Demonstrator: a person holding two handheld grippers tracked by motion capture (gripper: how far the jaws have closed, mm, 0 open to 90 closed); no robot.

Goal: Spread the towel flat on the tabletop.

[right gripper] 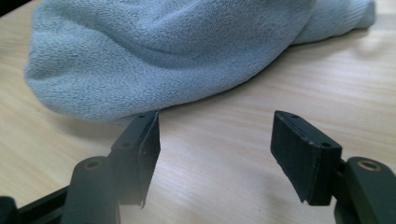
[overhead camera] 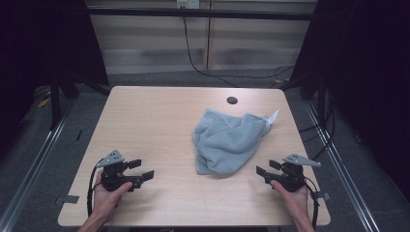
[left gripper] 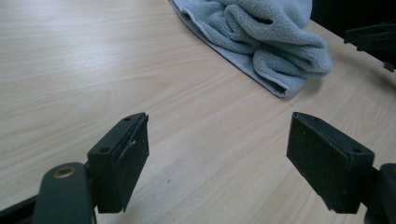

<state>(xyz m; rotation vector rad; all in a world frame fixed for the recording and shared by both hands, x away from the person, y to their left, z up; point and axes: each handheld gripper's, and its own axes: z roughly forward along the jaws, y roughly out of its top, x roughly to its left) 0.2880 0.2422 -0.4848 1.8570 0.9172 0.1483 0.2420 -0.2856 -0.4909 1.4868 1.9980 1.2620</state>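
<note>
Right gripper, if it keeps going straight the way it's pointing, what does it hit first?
Most likely the crumpled grey towel: the open right gripper holds nothing, and only bare table lies before the cloth's near edge, though the gap is hard to judge.

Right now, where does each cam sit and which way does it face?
High view: above the person's side of the table, facing forward and down; both forearms, left gripper and right gripper, both open.
Left gripper view: on the left gripper, low over the table, facing the towel edge; its two jaws.
Right gripper view: on the right gripper, close to the towel; its two jaws.
Shared: all three see the towel.
</note>
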